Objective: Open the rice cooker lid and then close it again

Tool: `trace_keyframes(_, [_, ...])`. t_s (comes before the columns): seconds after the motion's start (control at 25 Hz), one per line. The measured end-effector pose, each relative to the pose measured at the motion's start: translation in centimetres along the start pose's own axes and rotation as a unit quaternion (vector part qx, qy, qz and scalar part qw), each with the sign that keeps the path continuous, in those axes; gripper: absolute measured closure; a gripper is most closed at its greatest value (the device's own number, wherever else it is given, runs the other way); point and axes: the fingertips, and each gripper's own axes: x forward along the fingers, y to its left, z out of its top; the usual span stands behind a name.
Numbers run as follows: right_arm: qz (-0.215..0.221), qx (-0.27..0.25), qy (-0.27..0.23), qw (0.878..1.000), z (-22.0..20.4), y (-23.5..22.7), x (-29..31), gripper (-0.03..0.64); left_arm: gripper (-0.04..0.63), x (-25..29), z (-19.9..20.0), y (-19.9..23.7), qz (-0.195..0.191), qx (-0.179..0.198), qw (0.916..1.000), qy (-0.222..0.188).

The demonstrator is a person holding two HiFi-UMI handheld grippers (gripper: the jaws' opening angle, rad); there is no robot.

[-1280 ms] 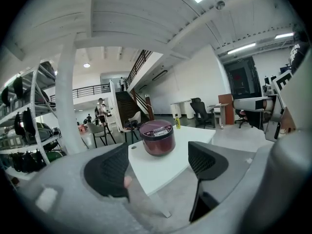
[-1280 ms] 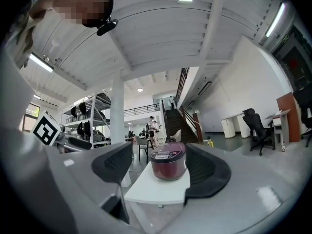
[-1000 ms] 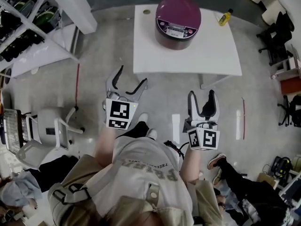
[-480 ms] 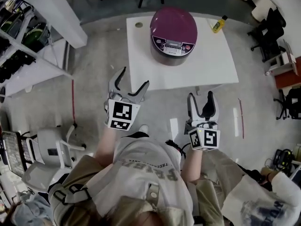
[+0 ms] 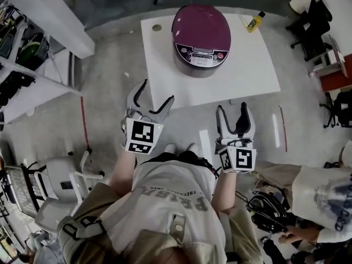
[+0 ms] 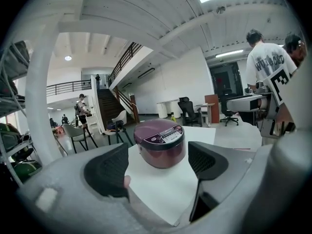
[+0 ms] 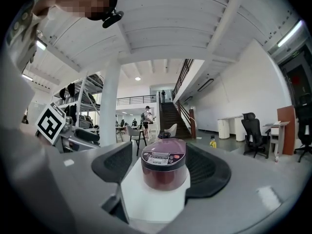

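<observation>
A dark purple rice cooker [image 5: 201, 38] with its lid down stands on a white table [image 5: 247, 70]; its control panel faces me. It also shows ahead in the left gripper view as the rice cooker [image 6: 159, 142] and in the right gripper view as the rice cooker [image 7: 164, 168]. My left gripper [image 5: 150, 95] is open and empty, just short of the table's near edge. My right gripper [image 5: 234, 114] is open and empty too, below the table's near edge. Neither touches the cooker.
A small yellow bottle [image 5: 253, 21] stands at the table's far right corner. A white pillar [image 5: 52, 15] and metal shelving [image 5: 22, 65] are at the left, with a chair [image 5: 63, 175] lower left. Black office chairs [image 5: 316, 29] stand at the right. A person [image 5: 319, 197] is at the lower right.
Both grippers and I have come closer to the table; the cooker now looks larger and nearer. The jaws have stayed as wide as before.
</observation>
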Motion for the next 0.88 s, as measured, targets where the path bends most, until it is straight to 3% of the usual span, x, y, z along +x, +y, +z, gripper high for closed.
trace_keyframes(0.4, [0.028, -0.009, 0.021, 0.999, -1.0, -2.5, 3.6, 0.301, 0.201, 4.0, -0.6, -0.3, 0.013, -0.014, 0.9996, 0.019])
trace_keyframes(0.88, [0.094, -0.012, 0.007, 0.995, 0.7, -8.2, 10.1, 0.301, 0.201, 10.0, 3.1, -0.7, 0.065, -0.016, 0.9975, 0.023])
